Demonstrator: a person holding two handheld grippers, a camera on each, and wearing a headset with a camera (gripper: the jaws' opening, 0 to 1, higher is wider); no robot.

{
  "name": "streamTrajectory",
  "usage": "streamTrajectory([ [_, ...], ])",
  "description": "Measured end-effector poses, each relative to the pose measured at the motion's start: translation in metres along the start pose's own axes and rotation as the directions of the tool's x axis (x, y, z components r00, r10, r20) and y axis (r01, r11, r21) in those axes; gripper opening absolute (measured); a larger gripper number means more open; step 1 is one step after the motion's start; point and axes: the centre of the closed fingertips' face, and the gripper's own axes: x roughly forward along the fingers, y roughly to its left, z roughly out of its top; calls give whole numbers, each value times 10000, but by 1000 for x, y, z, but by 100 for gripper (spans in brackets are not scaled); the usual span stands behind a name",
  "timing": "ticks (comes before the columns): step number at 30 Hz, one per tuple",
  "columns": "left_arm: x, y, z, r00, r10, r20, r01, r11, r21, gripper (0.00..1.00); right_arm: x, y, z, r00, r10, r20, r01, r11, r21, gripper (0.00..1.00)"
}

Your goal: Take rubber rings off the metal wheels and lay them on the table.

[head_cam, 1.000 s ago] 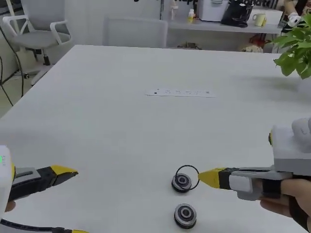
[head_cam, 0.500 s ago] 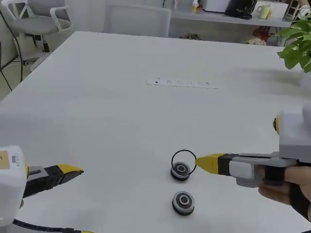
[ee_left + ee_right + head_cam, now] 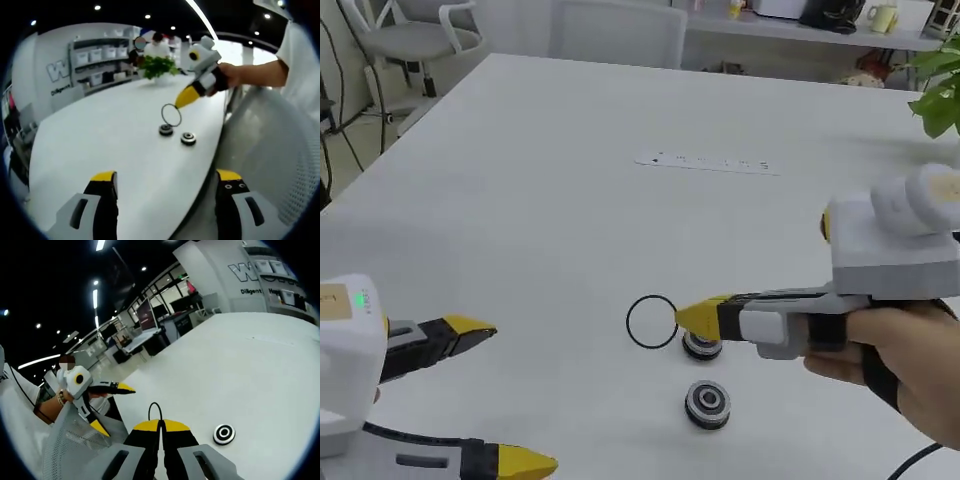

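1. Yellow tips of the right gripper (image 3: 684, 318) are pressed together, pinching a thin black rubber ring (image 3: 651, 322) by its edge.
2. The ring hangs free of its wheel. In the left gripper view it is raised in the air above the white worktop (image 3: 570, 200).
3. Just under the right gripper sits the first wheel (image 3: 701, 347), seemingly stripped. The second wheel (image 3: 708, 403) lies near it, closer to the person, and appears to keep its dark ring.
4. The left gripper (image 3: 523, 397) is well off to the side, jaws apart, holding nothing.
5. Risk: the hold is only on a thin edge, so the ring could slip out early and bounce or roll away. Lowering it too close to the wheels could nudge one and set it rolling.
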Motion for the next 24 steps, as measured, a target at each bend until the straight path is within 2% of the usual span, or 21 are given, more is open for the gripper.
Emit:
streamTrajectory([
  [3, 0, -1, 4, 9998, -52, 215, 54, 10000, -61, 81, 10, 2, -3, 9995, 67, -323, -72, 9998, -183, 0],
  [7, 1, -4, 2, 9996, -203, 170, 206, 9997, -147, 82, 22, -4, -11, 9964, 46, -845, -82, 9991, -420, 0],
  [9, 1, -4, 2, 9997, -196, 173, 199, 9996, -209, 82, 27, -6, -17, 9935, -58, -1136, -15, 9980, -634, 0],
  [12, 1, -3, 2, 9997, -170, 194, 175, 9994, -285, 82, 34, -10, -23, 9901, -36, -1401, -45, 9983, -578, 0],
  [16, 1, -3, 0, 9998, -140, 132, 144, 9994, -327, 82, 42, -17, -36, 9807, -252, -1937, 115, 9974, -716, 0],
  [19, 1, -3, 0, 9998, -159, 129, 163, 9992, -364, 81, 46, -21, -41, 9768, -295, -2121, 142, 9972, -731, 0],
  [22, 2, -3, -1, 9998, -182, 67, 184, 9992, -359, 81, 51, -27, -44, 9752, -405, -2174, 359, 9990, -252, 0],
  [24, 2, -3, -1, 9999, -148, 57, 150, 9994, -315, 81, 54, -30, -46, 9741, -481, -2211, 434, 9987, -263, 0],
])
